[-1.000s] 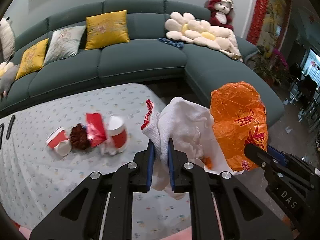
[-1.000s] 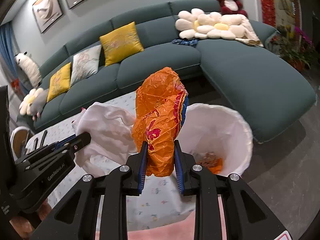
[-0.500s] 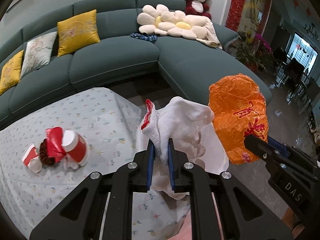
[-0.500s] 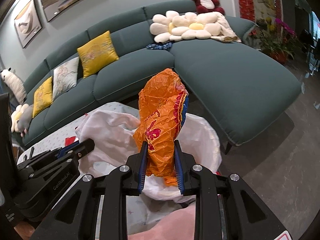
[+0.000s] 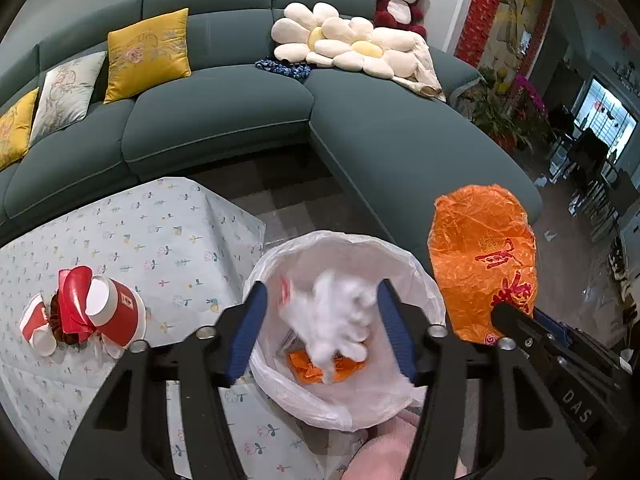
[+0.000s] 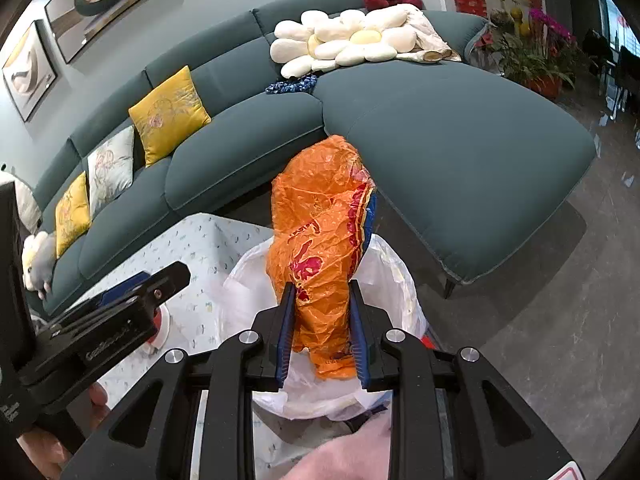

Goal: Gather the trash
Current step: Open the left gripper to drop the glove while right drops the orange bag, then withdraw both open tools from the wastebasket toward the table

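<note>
Evidently the left gripper (image 5: 320, 328) sits right over the mouth of the white-lined trash bin (image 5: 420, 276) so that whatever it lets go lands inside: its jaws are opening, and the white crumpled wad (image 5: 340, 320) between them is blurred and clear of both blue pads, apparently dropping toward the orange scraps (image 5: 316, 366) already at the bottom. The bin stands just off the corner of the flower-print tablecloth (image 5: 140, 232), which keeps the carry from table to bin short.

At about three o'clock from the bin in the left wrist view, the right gripper (image 6: 322, 336) has its pads pressed on the lower end of the crumpled orange wrapper (image 6: 320, 240). The wrapper stands up above the jaws over the bin's liner (probably waiting its turn, since the left tool occupies the opening).

More trash remains on the table: red-and-white paper cups (image 5: 112, 312) with red packaging and something dark brown, heaped at nine o'clock from the bin. In my judgement they are bunched so one more grab can clear them, though the light cups could tip or scatter.
</note>
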`<state>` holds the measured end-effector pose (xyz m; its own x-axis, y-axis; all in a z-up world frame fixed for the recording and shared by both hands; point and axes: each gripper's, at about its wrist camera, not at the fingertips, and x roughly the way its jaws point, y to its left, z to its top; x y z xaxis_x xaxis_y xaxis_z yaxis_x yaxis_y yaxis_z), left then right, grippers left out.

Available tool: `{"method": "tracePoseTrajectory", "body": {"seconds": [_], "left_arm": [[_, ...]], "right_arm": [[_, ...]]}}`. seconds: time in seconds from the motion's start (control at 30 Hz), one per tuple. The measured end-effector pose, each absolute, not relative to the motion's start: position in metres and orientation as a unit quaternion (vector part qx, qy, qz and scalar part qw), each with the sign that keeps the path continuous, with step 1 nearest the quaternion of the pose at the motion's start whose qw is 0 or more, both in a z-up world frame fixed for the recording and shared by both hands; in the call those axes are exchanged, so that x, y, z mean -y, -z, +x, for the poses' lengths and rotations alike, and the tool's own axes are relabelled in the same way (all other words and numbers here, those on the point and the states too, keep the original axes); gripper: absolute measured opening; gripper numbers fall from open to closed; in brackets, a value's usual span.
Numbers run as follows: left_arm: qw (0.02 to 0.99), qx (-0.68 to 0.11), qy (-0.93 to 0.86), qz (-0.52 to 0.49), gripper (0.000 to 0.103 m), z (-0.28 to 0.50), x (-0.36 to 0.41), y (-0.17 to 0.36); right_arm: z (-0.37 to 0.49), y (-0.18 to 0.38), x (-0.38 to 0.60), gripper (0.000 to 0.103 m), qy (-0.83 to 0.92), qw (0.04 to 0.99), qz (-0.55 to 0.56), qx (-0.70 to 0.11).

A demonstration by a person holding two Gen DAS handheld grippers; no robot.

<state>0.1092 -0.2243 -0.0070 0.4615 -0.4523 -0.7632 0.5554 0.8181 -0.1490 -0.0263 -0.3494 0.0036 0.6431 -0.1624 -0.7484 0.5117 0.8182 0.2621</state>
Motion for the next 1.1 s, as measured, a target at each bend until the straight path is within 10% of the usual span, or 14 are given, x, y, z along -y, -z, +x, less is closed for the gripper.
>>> {"method": "tracePoseTrajectory", "body": {"seconds": [0.63, 1.1], "left_arm": [[0.865, -0.426, 0.261, 0.052, 0.057, 0.116, 0.192, 0.008], [0.87, -0.433, 0.233, 0.032, 0.063, 0.119, 0.152, 0.013]], "right_arm": [[-0.001, -0.002, 0.342, 0.029, 0.184, 0.878, 0.207, -0.39], [0.012, -0.014, 0.318, 0.051, 0.182, 0.883, 0.192, -0.387]]}}
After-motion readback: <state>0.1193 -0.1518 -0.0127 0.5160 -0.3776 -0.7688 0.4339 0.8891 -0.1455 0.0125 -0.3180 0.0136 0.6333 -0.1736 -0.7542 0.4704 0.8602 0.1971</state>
